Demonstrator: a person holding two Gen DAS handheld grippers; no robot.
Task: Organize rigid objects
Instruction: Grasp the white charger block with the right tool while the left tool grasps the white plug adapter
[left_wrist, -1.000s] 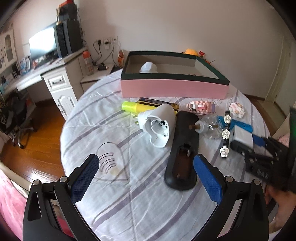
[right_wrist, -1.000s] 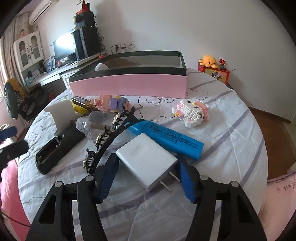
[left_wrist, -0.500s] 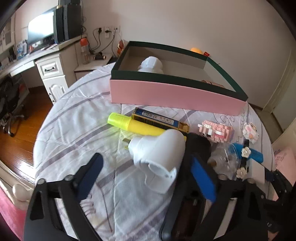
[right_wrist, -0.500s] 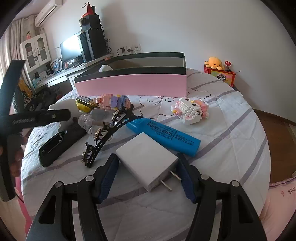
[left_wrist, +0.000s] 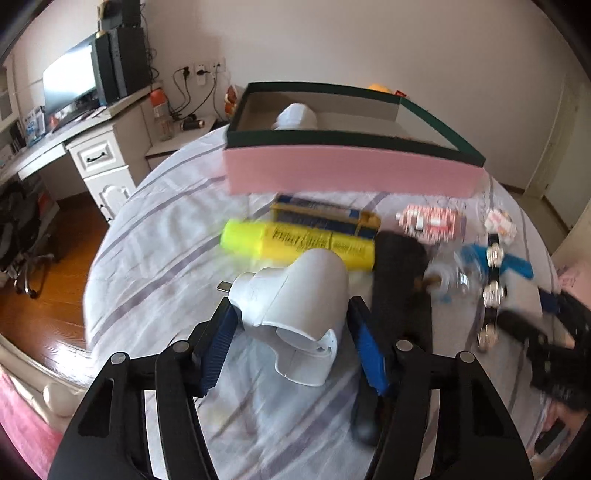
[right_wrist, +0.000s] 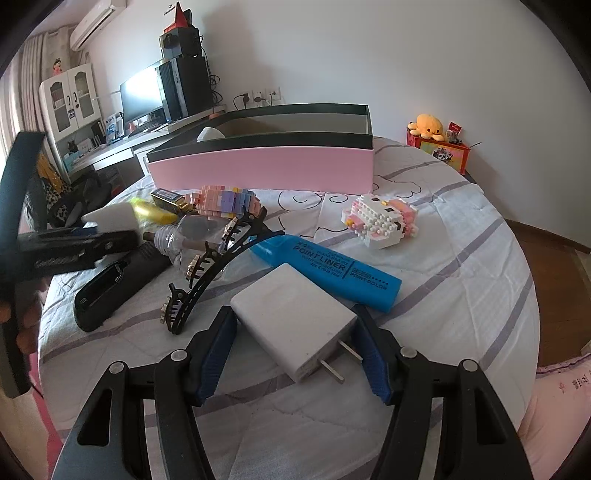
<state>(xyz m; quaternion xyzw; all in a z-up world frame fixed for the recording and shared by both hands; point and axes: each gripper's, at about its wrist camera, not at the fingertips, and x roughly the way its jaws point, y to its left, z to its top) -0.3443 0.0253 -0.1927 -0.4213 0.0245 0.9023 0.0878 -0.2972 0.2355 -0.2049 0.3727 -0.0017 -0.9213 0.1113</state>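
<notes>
The pink box (left_wrist: 351, 177) is my landmark. In front of it, my left gripper (left_wrist: 291, 332) has advanced and narrowed around the white plug (left_wrist: 295, 306), pads nearly touching. My right gripper (right_wrist: 295, 347), unchanged, brackets the white charger (right_wrist: 295, 325). Both await lifting boxward.

The charger (right_wrist: 295, 325) lies before the marker (right_wrist: 328, 267), box (right_wrist: 266, 171) behind.

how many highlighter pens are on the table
2. A yellow highlighter lies just beyond the white plastic piece between the left gripper's fingers; a blue highlighter lies behind the white charger. Others may be hidden.
</notes>
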